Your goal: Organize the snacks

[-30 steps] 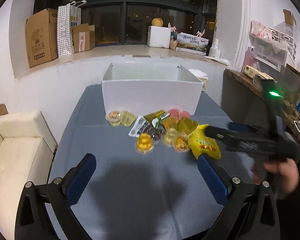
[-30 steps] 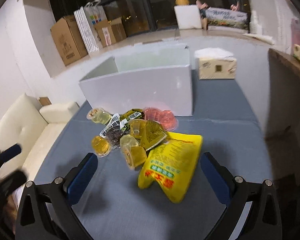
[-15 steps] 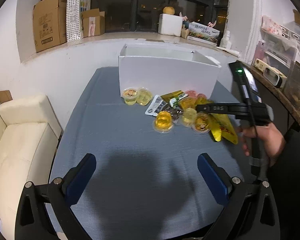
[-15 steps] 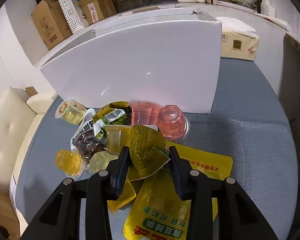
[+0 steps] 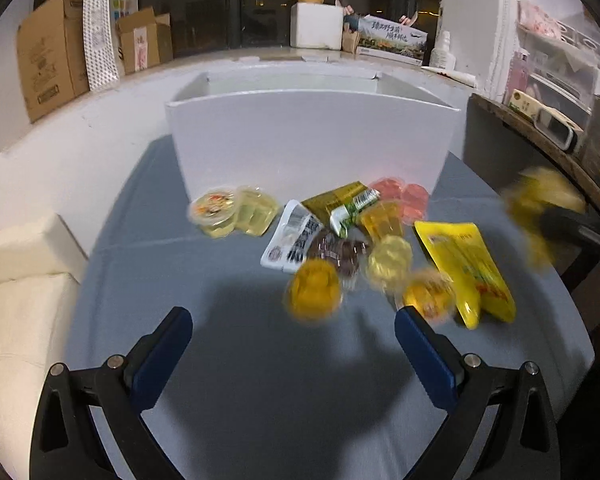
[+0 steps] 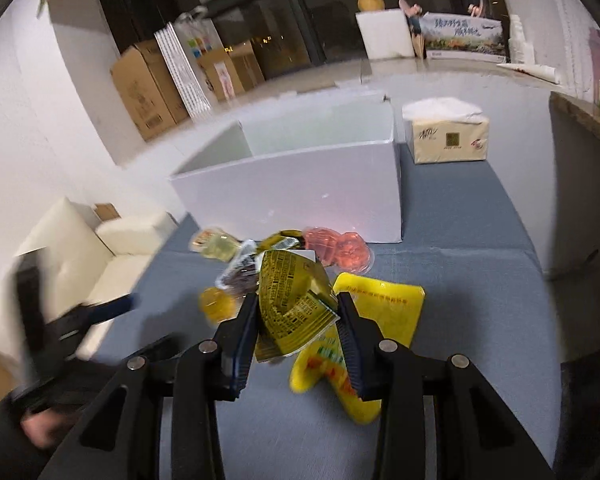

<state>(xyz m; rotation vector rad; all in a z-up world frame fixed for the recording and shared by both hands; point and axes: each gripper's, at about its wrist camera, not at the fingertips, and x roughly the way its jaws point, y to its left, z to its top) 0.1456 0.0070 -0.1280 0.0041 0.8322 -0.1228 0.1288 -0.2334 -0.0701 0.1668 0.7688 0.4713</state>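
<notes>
1. Right gripper, lower centre of the right wrist view: its jaws, having just closed, pinch an olive-yellow snack packet lifted above the table.
2. Left gripper, bottom of the left wrist view: fingers spread wide, nothing between them.
3. Remaining snacks, including the yellow bag and jelly cups, lie mid-frame, before the white box.

Right gripper: black two-finger tool with blue pads, jaws having just closed, pads pressed on both sides of a crumpled olive-yellow foil snack packet, which hangs clear of the table. Angled downward. Seen blurred at the right edge of the left wrist view.

Left gripper: same black frame, blue-padded fingers spread wide, nothing between them, tilted down. Hand on its handle, blurred.
</notes>
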